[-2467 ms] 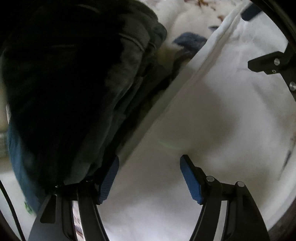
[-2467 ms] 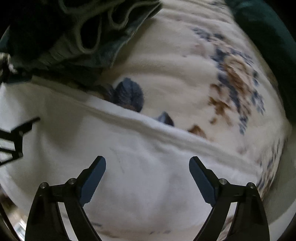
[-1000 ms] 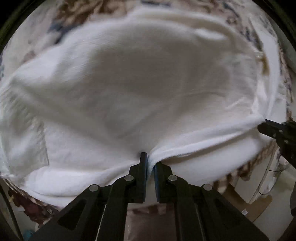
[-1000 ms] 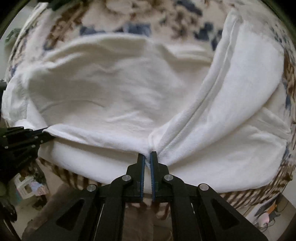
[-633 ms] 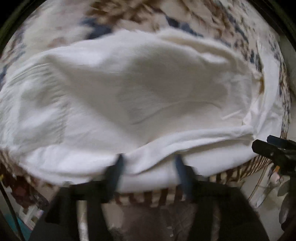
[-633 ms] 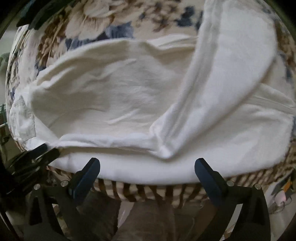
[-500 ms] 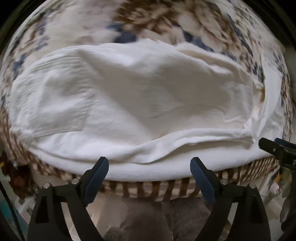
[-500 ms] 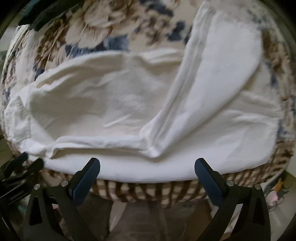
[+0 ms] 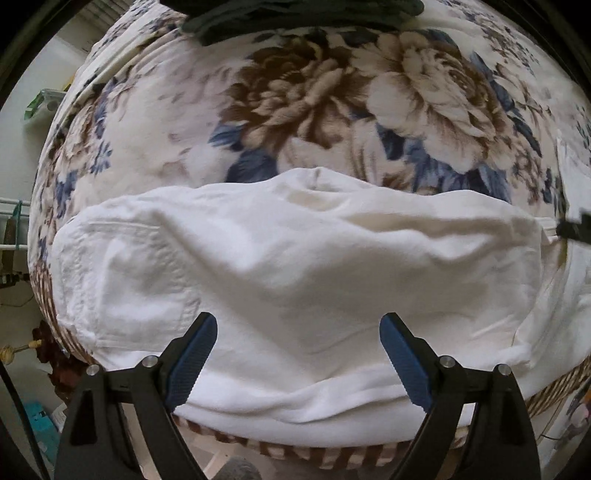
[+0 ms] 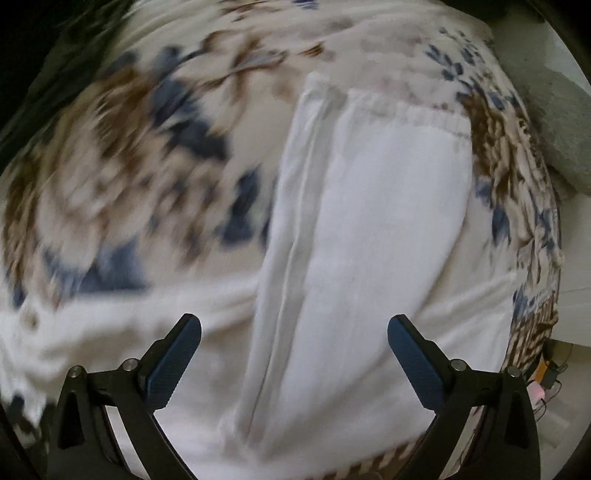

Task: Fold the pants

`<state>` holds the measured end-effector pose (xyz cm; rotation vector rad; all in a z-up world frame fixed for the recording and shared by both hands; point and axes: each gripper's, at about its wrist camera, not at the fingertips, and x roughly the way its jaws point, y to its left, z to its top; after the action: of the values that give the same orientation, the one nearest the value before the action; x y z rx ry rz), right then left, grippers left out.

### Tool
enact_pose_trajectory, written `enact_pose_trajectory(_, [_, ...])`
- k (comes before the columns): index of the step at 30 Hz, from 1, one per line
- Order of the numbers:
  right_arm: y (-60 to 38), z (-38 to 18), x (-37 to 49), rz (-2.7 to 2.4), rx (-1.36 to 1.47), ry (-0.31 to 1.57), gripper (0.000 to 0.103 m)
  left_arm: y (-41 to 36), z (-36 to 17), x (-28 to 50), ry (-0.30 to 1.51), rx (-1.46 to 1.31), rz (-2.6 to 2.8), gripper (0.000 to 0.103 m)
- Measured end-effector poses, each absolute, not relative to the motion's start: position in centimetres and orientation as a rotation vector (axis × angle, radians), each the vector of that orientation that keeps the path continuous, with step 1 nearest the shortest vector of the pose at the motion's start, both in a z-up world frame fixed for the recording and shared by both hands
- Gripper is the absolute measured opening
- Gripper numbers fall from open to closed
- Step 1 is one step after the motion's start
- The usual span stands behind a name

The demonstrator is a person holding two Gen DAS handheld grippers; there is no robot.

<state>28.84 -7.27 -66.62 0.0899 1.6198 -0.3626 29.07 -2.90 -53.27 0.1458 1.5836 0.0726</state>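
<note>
- Two grippers, both mine, both pointing steeply down over a bed.
- Left gripper (image 9: 298,356): jaws spread wide and released, nothing pinched between the blue pads (image 9: 192,360). It hangs above the near part of the white pants (image 9: 295,266), clear of the cloth.
- Right gripper (image 10: 294,360): jaws likewise released at full spread, blue pads (image 10: 173,363) bare. It hangs over the other stretch of the pants (image 10: 369,229). This view is smeared with motion blur, worst on the left half.
- Pants, left wrist view: lying folded across the near edge of the bed, an upper layer laid over a lower one, which shows as a band along the near side. A stitched patch pocket (image 9: 122,273) sits at the left end. Cloth is rumpled, with soft creases near the middle.
- Pants, right wrist view: a long white panel runs away from me, ending in a gathered hem (image 10: 406,110) at the far end; seams run along its left side.
- Floral blanket (image 9: 332,96): brown and blue blooms on cream, covering the bed under the pants.
- Dark garment (image 9: 295,14): heaped at the far edge of the blanket, well apart from the pants.
- Tip of the right gripper (image 9: 574,230): visible at the right rim of the left wrist view.
</note>
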Motion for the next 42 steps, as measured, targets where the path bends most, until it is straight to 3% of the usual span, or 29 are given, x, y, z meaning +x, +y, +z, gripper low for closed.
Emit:
enact_pose_trajectory(2, [-8.6, -68.1, 30.8, -0.384, 0.097, 1.639, 0.076, -3.9, -53.4, 28.9, 1.595, 0.13, 0.048, 0.09])
enact_pose_trajectory(3, [-9.3, -68.6, 31.1, -0.392, 0.116, 1.656, 0.038, -4.1, -53.5, 28.9, 1.604, 0.128, 0.036, 0.09])
enact_pose_trajectory(4, [-10.0, -68.6, 31.2, -0.395, 0.159, 1.66, 0.021, -4.5, -53.3, 28.7, 1.607, 0.122, 0.025, 0.09])
enact_pose_trajectory(6, [-12.3, -66.4, 30.4, -0.425, 0.304, 1.58, 0.008, -5.0, -53.2, 28.2, 1.616, 0.113, -0.004, 0.09])
enact_pose_trajectory(7, [-13.4, -65.1, 29.6, -0.461, 0.341, 1.541, 0.007, -5.3, -53.1, 27.9, 1.627, 0.109, -0.024, 0.09])
enact_pose_trajectory(11, [-19.3, -60.7, 23.5, -0.641, 0.587, 1.42, 0.007, -6.6, -52.7, 26.8, 1.641, 0.096, -0.093, 0.09])
enact_pose_trajectory(15, [-23.1, -63.8, 19.1, -0.603, 1.037, 1.39, 0.009, -7.9, -53.1, 26.1, 1.651, 0.098, -0.128, 0.09])
enact_pose_trajectory(17, [-24.1, -64.8, 18.9, -0.541, 1.204, 1.293, 0.018, -7.9, -53.5, 26.2, 1.661, 0.096, -0.131, 0.09])
enact_pose_trajectory(18, [-24.5, -65.2, 19.5, -0.53, 1.242, 1.267, 0.033, -8.0, -53.7, 26.2, 1.662, 0.096, -0.13, 0.09])
enact_pose_trajectory(20, [-25.6, -66.5, 20.2, -0.52, 1.291, 1.222, 0.035, -8.4, -53.9, 26.0, 1.661, 0.103, -0.127, 0.09])
enact_pose_trajectory(21, [-26.2, -66.9, 20.6, -0.532, 1.298, 1.22, 0.03, -8.4, -54.1, 26.0, 1.663, 0.108, -0.124, 0.09])
enact_pose_trajectory(22, [-26.3, -66.8, 21.0, -0.549, 1.301, 1.205, 0.005, -8.5, -54.3, 26.3, 1.666, 0.111, -0.12, 0.09])
enact_pose_trajectory(30, [-25.3, -60.9, 15.8, -0.625, 1.065, 1.181, 0.004, -9.9, -52.6, 24.8, 1.641, 0.121, -0.125, 0.09])
enact_pose_trajectory(33, [-26.2, -63.6, 11.2, -0.636, 1.094, 1.263, 0.004, -10.2, -52.5, 24.3, 1.634, 0.12, -0.127, 0.09])
enact_pose_trajectory(35, [-26.8, -66.1, 10.8, -0.596, 1.162, 1.344, 0.012, -9.9, -52.7, 23.8, 1.625, 0.122, -0.115, 0.09])
enact_pose_trajectory(39, [-27.0, -64.5, 10.6, -0.586, 1.154, 1.318, 0.054, -6.8, -51.9, 23.2, 1.578, 0.066, -0.078, 0.09])
enact_pose_trajectory(42, [-24.8, -61.9, 10.9, -0.57, 1.045, 1.315, 0.058, -2.1, -50.7, 22.8, 1.545, -0.035, -0.011, 0.09])
